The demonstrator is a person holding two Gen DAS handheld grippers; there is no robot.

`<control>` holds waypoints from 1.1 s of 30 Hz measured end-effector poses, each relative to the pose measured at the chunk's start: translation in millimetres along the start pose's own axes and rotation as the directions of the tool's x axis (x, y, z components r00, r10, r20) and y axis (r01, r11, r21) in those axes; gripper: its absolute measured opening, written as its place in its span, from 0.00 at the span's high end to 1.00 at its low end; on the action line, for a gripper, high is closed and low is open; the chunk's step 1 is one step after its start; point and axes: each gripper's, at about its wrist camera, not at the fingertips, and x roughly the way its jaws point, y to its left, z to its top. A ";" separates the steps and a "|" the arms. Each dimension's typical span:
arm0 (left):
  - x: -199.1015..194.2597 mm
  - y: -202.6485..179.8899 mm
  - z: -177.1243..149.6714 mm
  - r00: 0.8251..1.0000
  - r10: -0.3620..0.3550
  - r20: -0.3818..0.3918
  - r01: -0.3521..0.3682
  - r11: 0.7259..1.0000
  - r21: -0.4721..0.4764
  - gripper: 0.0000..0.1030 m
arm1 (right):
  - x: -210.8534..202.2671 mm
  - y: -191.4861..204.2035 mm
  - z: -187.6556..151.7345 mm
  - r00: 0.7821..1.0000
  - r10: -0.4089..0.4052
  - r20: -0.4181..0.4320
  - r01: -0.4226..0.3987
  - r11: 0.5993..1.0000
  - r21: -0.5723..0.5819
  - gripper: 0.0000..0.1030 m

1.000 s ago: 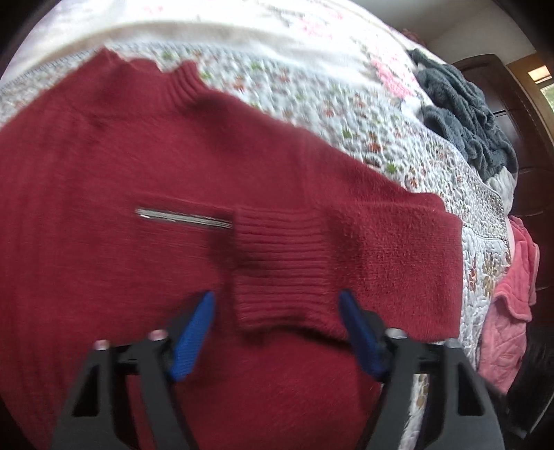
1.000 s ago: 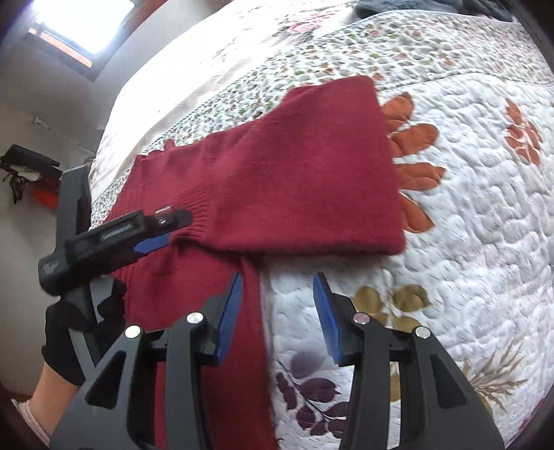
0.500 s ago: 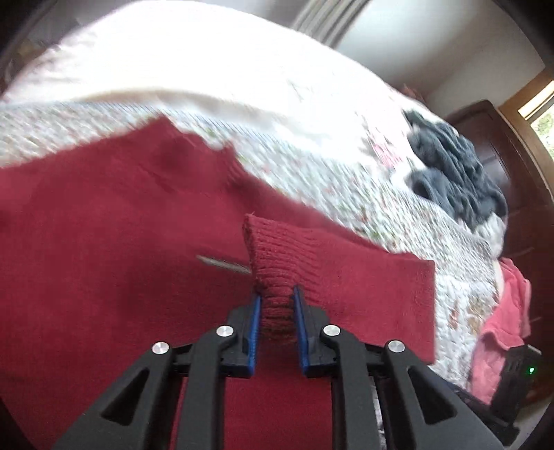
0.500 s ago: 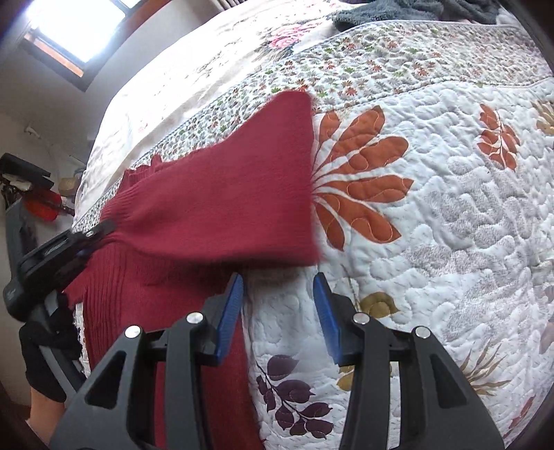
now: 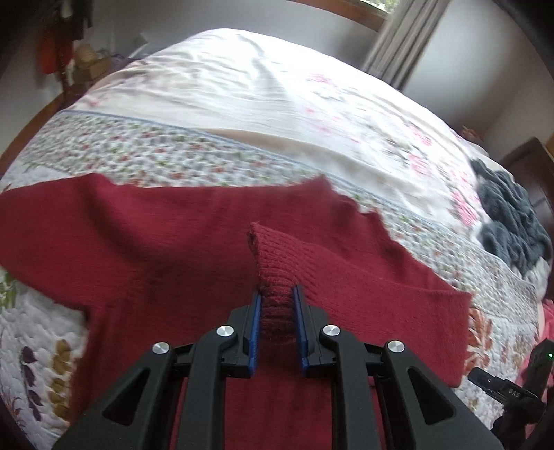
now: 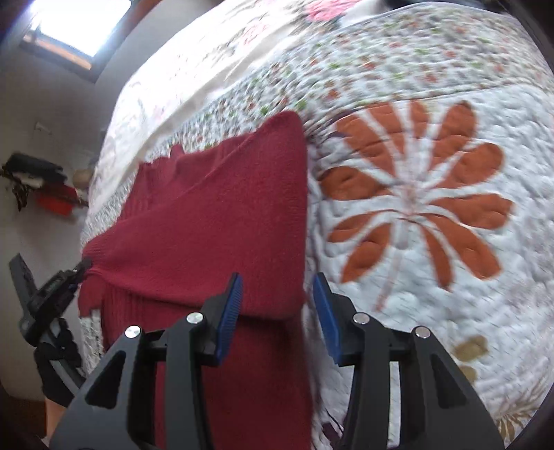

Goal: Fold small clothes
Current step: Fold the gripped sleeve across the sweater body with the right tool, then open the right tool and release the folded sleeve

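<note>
Your left gripper (image 5: pixel 276 308) is clamped on the ribbed cuff (image 5: pixel 273 256) of a red sweater (image 5: pixel 138 235), lifting it above the body. Your right gripper (image 6: pixel 277 297) hovers with fingers apart over the sweater's folded edge. The sweater lies on a floral quilt (image 6: pixel 415 207); a grey garment (image 5: pixel 509 221) sits well apart.

Right gripper (image 6: pixel 277 311), jaws parted, hovers over the folded edge of a dark red knit sweater (image 6: pixel 214 221) lying on a floral quilt (image 6: pixel 415 207). At 9 o'clock, the left gripper (image 6: pixel 78 273) pinches the sweater's ribbed cuff (a black-gloved hand (image 6: pixel 57 377) below it). Window (image 6: pixel 76 24) at 11 o'clock.
</note>
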 end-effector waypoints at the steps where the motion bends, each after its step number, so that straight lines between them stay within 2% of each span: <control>1: 0.6 6.5 -0.4 1.000 0.007 -0.001 -0.007 1.000 -0.012 0.84 | 5.7 3.9 2.1 1.000 -0.011 -0.011 0.011 1.000 -0.010 0.59; 5: 15.1 30.4 -5.4 0.998 0.044 -0.040 -0.045 0.999 -0.031 0.84 | 23.9 12.6 3.7 0.997 -0.061 -0.040 0.059 0.997 -0.040 0.61; 9: 42.8 38.6 -16.7 0.990 0.088 -0.109 -0.087 0.996 0.013 0.82 | 43.5 7.6 -0.7 0.989 -0.118 -0.085 0.115 0.993 -0.038 0.63; 11: 53.7 43.0 -22.1 0.985 0.114 -0.131 -0.111 0.993 0.028 0.78 | 47.8 5.4 -1.4 0.989 -0.122 -0.088 0.119 0.992 -0.038 0.63; 13: 59.0 49.1 -24.3 0.983 0.109 -0.148 -0.106 0.994 0.027 0.75 | 47.1 6.7 -0.2 0.988 -0.126 -0.094 0.123 0.992 -0.036 0.63; 16: 48.2 54.8 -21.8 0.984 0.121 -0.131 -0.119 0.993 0.021 0.74 | 32.5 17.3 0.7 0.986 -0.157 -0.062 0.155 0.987 -0.046 0.60; 18: 29.4 55.2 -15.7 0.986 0.145 -0.085 -0.143 0.989 0.035 0.67 | 14.2 31.6 0.6 0.987 -0.162 -0.004 0.162 0.984 -0.074 0.59; 19: 16.0 52.1 -12.4 0.988 0.148 -0.040 -0.146 0.988 0.052 0.62 | 4.6 42.7 -0.7 0.991 -0.136 0.023 0.137 0.986 -0.092 0.59; 21: 1.4 41.2 -8.0 0.992 0.123 0.003 -0.123 0.988 0.093 0.59 | -2.8 60.0 -0.4 0.996 -0.078 0.038 0.083 0.989 -0.121 0.58; 24: 2.3 17.2 -9.0 0.999 0.052 -0.014 -0.049 0.987 0.154 0.59 | 11.9 91.2 -0.4 1.000 -0.025 -0.002 0.024 0.985 -0.171 0.56; 28: 27.4 -10.3 -19.9 0.997 0.028 -0.077 -0.010 0.974 0.227 0.58 | 48.4 112.2 -4.4 0.997 -0.051 -0.055 0.038 0.978 -0.203 0.57; 33: 66.0 -14.1 -38.6 0.984 0.086 -0.158 -0.041 0.963 0.267 0.58 | 86.5 109.7 -11.8 0.988 -0.105 -0.111 0.083 0.979 -0.186 0.57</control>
